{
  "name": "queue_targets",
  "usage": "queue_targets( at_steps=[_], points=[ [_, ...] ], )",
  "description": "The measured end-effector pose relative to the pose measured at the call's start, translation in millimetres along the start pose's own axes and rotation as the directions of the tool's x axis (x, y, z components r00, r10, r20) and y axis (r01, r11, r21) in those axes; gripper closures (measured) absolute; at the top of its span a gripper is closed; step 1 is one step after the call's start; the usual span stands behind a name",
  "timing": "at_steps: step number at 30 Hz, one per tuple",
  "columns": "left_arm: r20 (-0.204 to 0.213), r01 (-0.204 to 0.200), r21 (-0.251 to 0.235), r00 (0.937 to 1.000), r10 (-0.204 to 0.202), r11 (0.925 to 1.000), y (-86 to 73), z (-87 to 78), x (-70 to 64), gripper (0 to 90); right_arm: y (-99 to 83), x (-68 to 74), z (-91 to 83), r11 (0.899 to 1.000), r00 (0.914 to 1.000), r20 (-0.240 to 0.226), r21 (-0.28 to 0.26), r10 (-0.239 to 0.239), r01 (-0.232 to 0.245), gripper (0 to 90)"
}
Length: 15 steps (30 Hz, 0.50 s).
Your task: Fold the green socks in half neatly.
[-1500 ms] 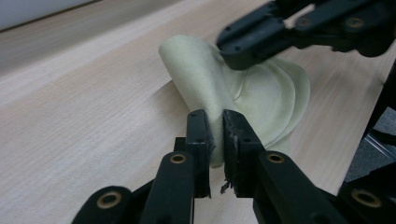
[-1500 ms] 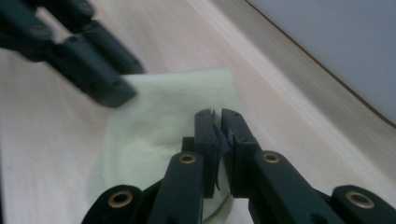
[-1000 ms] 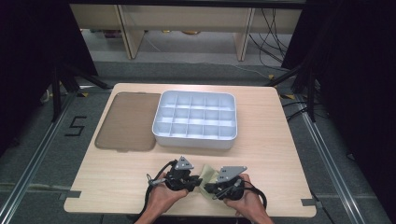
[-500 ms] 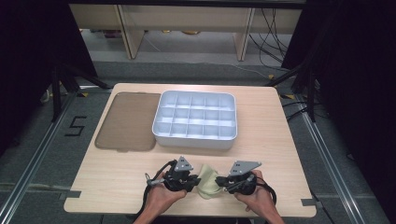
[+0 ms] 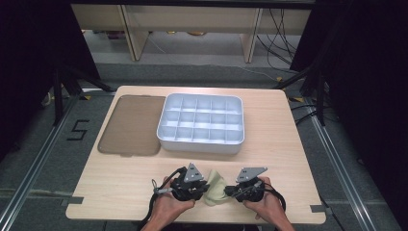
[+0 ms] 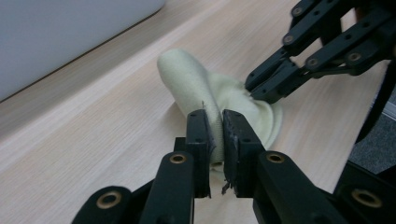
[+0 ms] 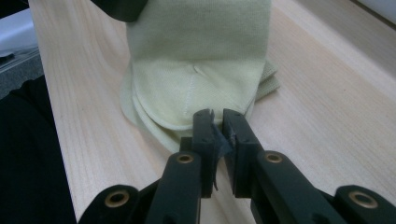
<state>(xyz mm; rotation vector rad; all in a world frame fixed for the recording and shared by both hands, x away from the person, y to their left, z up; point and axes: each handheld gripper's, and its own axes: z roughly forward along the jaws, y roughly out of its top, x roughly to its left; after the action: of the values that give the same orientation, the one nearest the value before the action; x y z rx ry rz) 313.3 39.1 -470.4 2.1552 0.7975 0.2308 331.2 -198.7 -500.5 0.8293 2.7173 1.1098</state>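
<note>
Both grippers, left (image 6: 215,140) and right (image 7: 215,135), pinch the pale sock (image 5: 217,188), apparently mid-fold; next, a steady pull toward the divided tray (image 5: 166,134).

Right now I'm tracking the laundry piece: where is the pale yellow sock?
In the high view the sock lies at the table's near edge, pinched between the left gripper and right gripper, below the compartment tray.

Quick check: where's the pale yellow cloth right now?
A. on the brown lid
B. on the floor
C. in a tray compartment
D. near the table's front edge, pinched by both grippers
D: the cloth lies on the table, pinched by the left gripper and right gripper.
</note>
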Motion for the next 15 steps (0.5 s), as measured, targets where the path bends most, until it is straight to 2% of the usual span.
queue_targets(
  at_steps=[4, 7, 8, 10, 12, 13, 15],
  points=[
    [0.025, -0.026, -0.012, 0.9993, 0.026, 0.9996, 1.3, 4.2, -11.5, 80.6, -0.3, 0.7, 1.0, 1.0, 0.9999, -0.012, 0.012, 0.007, -0.006, 83.8],
    [0.04, -0.058, 0.005, 0.9975, 0.058, 0.9983, 1.4, 9.5, -23.2, 80.4, -0.9, 0.1, 0.7, 1.0, 0.9999, -0.008, 0.016, 0.01, -0.01, 83.7],
    [0.05, -0.079, 0.015, 0.9957, 0.078, 0.9968, 1.6, 10.6, -24.5, 80.4, -0.9, -0.6, 0.9, 1.0, 1.0, -0.007, 0.016, 0.006, -0.006, 83.6],
    [0.056, -0.088, 0.022, 0.9946, 0.087, 0.9958, 1.6, 14.9, -28.8, 80.4, -1.2, -0.8, 1.4, 1.0, 0.9999, -0.001, 0.019, 0.013, -0.013, 83.5],
    [0.067, -0.079, 0.025, 0.9948, 0.077, 0.9966, 1.3, 18.9, -31.8, 80.5, -1.7, -0.2, 1.2, 0.999, 0.9996, -0.004, 0.022, 0.028, -0.028, 83.1],
    [0.06, -0.1, 0.031, 0.9934, 0.098, 0.9945, 1.6, 20.6, -32.6, 80.5, -1.7, -1.8, 1.2, 1.0, 0.9999, 0.002, 0.015, 0.011, -0.011, 83.1],
    [0.063, -0.117, 0.044, 0.9915, 0.114, 0.9921, 1.1, 23.5, -35.2, 80.5, -1.7, -2.8, 0.6, 1.0, 0.9997, 0.004, 0.015, 0.025, -0.025, 83.0]
  ],
)
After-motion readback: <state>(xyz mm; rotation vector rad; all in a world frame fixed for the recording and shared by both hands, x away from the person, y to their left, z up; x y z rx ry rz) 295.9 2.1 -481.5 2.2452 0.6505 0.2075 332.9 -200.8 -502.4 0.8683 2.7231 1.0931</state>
